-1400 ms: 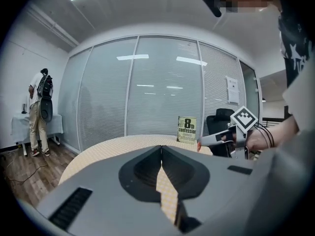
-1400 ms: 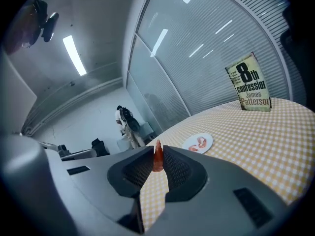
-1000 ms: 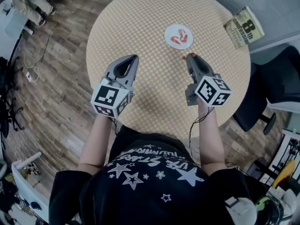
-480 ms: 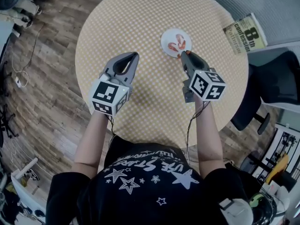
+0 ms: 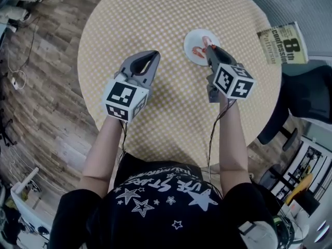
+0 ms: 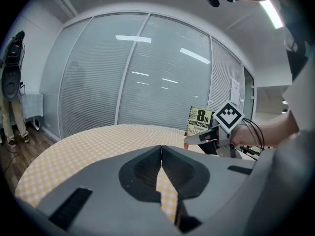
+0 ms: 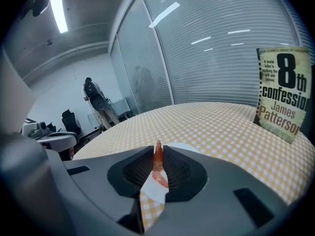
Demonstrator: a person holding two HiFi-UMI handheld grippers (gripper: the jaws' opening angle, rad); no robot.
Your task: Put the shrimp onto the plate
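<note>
A small white plate (image 5: pixel 193 41) sits on the round checked table (image 5: pixel 155 14), right of centre, with a pink shrimp (image 5: pixel 197 51) lying on it. My right gripper (image 5: pixel 209 49) reaches over the plate's near right edge, shut on another shrimp (image 7: pixel 158 159) that stands upright between its jaws. In the right gripper view the plate (image 7: pixel 183 147) lies directly beneath the jaws, and a shrimp on the plate (image 7: pixel 161 180) shows through the gap. My left gripper (image 5: pixel 154 54) hovers over the table's middle, left of the plate, shut with nothing in it (image 6: pixel 161 148).
A paperback book (image 5: pixel 283 42) stands at the table's far right edge. An office chair (image 5: pixel 311 97) sits just beyond that edge. Wood floor, cables and equipment lie to the left. Glass walls with blinds (image 6: pixel 123 73) stand behind the table.
My right gripper has carried the shrimp forward from short of the plate to over its near edge. The left gripper has stayed about where it was.
</note>
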